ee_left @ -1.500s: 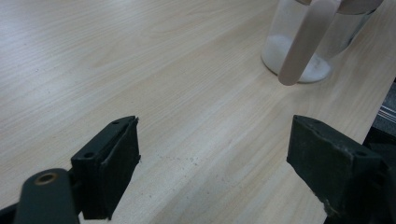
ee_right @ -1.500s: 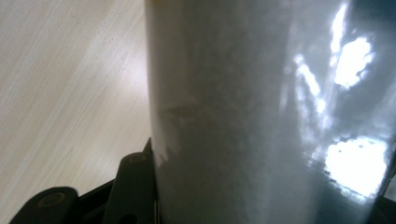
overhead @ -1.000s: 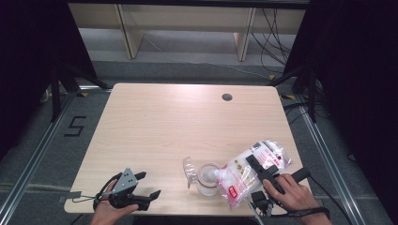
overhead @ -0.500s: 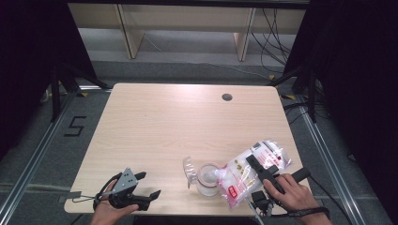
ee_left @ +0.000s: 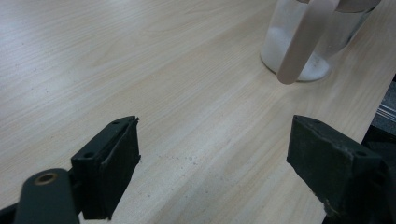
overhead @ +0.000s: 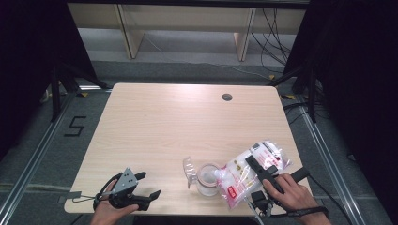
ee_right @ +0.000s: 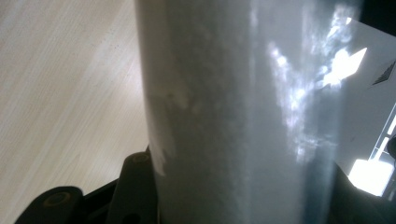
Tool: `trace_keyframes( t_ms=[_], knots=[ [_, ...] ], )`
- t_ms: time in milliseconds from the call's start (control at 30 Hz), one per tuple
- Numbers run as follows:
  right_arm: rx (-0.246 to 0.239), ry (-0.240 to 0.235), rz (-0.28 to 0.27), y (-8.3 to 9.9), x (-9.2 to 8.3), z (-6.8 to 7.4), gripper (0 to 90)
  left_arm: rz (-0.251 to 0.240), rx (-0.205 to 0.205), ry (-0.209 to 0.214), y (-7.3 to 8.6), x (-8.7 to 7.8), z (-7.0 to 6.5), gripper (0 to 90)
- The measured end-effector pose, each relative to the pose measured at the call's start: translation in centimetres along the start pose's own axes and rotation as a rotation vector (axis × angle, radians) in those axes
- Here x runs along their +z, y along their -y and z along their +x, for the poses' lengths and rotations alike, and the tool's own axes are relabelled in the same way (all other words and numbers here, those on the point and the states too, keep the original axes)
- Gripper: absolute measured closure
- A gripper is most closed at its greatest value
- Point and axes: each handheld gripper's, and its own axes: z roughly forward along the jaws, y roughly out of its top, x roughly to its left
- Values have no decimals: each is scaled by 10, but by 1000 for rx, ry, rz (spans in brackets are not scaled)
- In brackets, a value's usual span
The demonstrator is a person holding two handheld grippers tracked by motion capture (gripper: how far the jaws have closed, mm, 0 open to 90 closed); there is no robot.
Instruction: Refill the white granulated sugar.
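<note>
Right gripper (overhead: 256, 167) jaws pinched the bag (overhead: 248, 169), tilted over the jar (overhead: 207, 178); left gripper (overhead: 141, 185) jaws spread. Advisable: pour slowly, mouth centred.

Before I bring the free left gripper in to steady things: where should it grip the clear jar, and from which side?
Grip the jar low on its round body, from its left. The bag held by the right gripper leans over its right rim, and the open lid sticks out upper left. The left gripper is open.
</note>
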Motion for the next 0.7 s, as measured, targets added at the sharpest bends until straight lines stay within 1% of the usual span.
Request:
trace_keyframes(
  t_ms=[33,67,100,133,167,267,400,467,533,567,633,667,700],
  knots=[
    [1,3,0,0,0,0,588,2,2,0,0,0,0,164],
    [34,1,16,0,-1,2,589,0,-3,-1,0,0,-1,164],
    [2,2,-6,0,0,0,589,-1,3,-1,0,0,0,164],
    [4,2,-6,0,0,0,589,0,11,-1,0,-1,0,164],
    [10,3,-6,0,0,1,590,-3,-4,1,0,0,0,164],
    [10,3,-10,-1,1,1,591,2,8,-1,0,-1,1,164],
    [17,0,-19,-1,1,1,594,-4,-2,1,0,0,0,164],
    [19,2,-21,0,1,1,595,11,9,-2,0,-1,1,164],
    [20,6,-24,0,1,1,595,6,22,-1,0,-1,2,164],
    [21,8,-22,0,1,1,596,0,16,0,0,-1,2,164],
    [25,9,-22,1,0,0,597,10,30,-2,0,-1,2,164],
    [26,9,-22,1,0,0,597,11,24,-2,0,-1,2,164],
    [25,9,-23,1,0,0,597,10,9,0,0,-1,1,164]
  ],
)
